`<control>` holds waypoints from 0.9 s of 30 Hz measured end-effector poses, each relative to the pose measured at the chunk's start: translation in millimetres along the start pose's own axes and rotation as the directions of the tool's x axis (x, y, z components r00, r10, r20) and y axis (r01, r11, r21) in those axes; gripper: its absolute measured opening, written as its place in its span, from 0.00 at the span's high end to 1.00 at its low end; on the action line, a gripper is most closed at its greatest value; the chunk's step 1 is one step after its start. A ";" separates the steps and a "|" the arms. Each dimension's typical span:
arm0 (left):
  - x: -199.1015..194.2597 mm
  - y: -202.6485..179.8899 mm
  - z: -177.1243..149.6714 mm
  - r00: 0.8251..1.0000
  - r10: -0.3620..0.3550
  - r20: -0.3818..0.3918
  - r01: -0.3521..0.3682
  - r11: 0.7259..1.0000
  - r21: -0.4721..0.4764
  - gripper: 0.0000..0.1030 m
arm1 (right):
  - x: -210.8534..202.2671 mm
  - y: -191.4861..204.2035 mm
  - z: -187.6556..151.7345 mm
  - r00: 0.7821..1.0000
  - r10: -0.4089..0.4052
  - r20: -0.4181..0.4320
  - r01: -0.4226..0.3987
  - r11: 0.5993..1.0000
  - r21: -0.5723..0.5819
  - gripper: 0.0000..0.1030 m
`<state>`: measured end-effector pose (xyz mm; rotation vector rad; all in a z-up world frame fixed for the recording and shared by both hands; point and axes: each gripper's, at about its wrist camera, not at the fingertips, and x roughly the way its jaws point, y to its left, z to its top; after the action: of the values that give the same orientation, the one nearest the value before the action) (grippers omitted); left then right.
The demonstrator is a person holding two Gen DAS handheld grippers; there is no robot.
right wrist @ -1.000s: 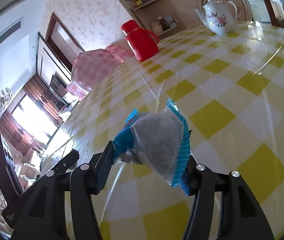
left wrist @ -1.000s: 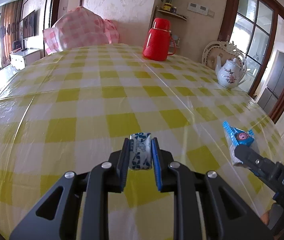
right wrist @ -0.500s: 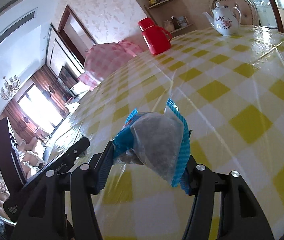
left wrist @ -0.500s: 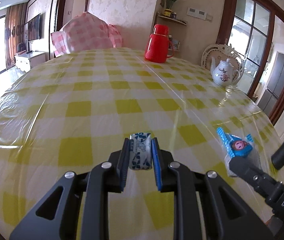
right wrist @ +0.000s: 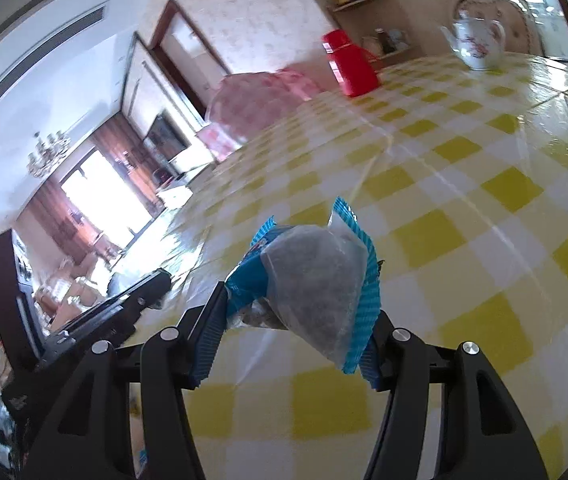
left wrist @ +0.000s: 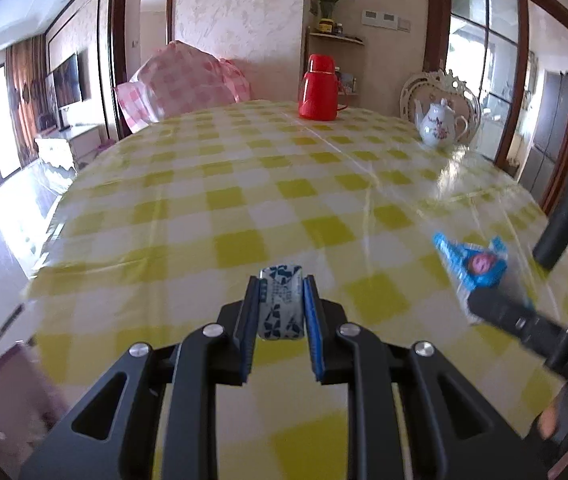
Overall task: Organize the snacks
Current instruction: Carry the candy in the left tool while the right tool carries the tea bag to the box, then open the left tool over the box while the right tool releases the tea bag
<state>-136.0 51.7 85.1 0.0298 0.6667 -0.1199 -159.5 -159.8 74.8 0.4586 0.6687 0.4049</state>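
Red flask (left wrist: pixel 319 94) and white teapot (left wrist: pixel 439 123) stand far across checked table (left wrist: pixel 204 200).

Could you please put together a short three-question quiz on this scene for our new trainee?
1. True or false: the left gripper is empty.
2. Which thing stands nearer the red thermos? A) the white teapot B) the candy
3. Fill in: the right gripper is clamped on a ____ with blue edges.

Key
1. False: it grips a small blue-and-white candy.
2. A: both stand at the far side of the checked tablecloth.
3. Snack packet.
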 end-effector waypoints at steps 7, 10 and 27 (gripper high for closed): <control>-52.5 33.3 -34.4 0.999 0.037 0.012 -0.037 0.996 0.086 0.79 | -7.1 62.4 -24.5 0.997 0.073 -0.038 -0.077 0.990 -0.120 0.45; -63.2 45.2 -46.9 0.998 0.055 0.006 -0.056 0.992 0.109 0.79 | -2.9 81.4 -32.8 0.993 0.097 -0.067 -0.106 0.983 -0.153 0.45; -112.6 186.1 -138.1 0.964 0.222 -0.146 -0.224 0.975 0.001 0.79 | 45.0 212.8 -131.2 0.917 0.163 -0.365 -0.312 0.862 -0.399 0.45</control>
<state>-286.2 256.9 44.2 0.0997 0.8049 0.1057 -259.3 73.8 73.2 0.0256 0.8056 0.8672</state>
